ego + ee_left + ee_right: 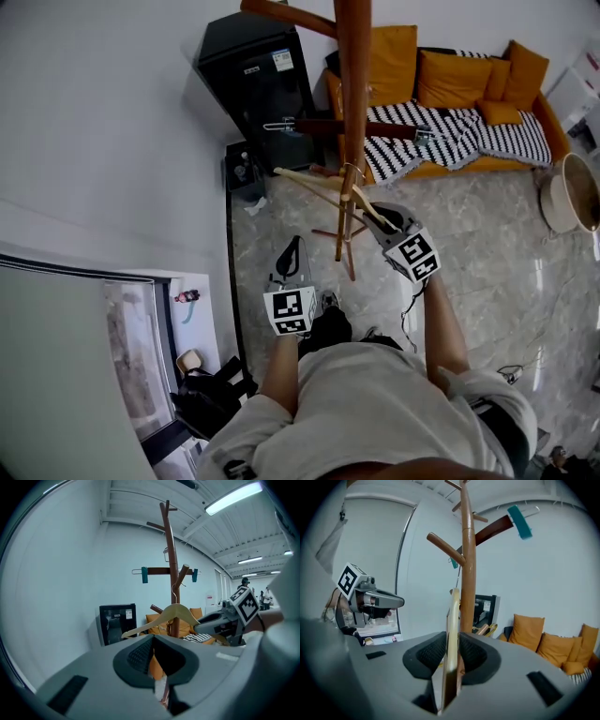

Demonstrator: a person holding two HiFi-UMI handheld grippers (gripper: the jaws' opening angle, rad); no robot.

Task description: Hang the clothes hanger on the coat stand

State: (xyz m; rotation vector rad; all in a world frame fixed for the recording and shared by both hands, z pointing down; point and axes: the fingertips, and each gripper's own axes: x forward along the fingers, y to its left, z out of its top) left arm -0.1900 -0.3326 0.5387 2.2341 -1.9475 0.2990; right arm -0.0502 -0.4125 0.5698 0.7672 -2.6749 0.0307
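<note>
The tall brown coat stand rises just ahead of me. A light wooden hanger hangs against its pole, its wire hook looped at a branch. My right gripper has one arm of this hanger between its jaws; the wood leans on the left pad and a thin gap shows at the right pad. My left gripper stays lower and left of the stand, shut on nothing.
A dark hanger with teal clips hangs higher on the stand. A black cabinet stands by the white wall. An orange sofa with a striped blanket sits behind; a round basket is at right.
</note>
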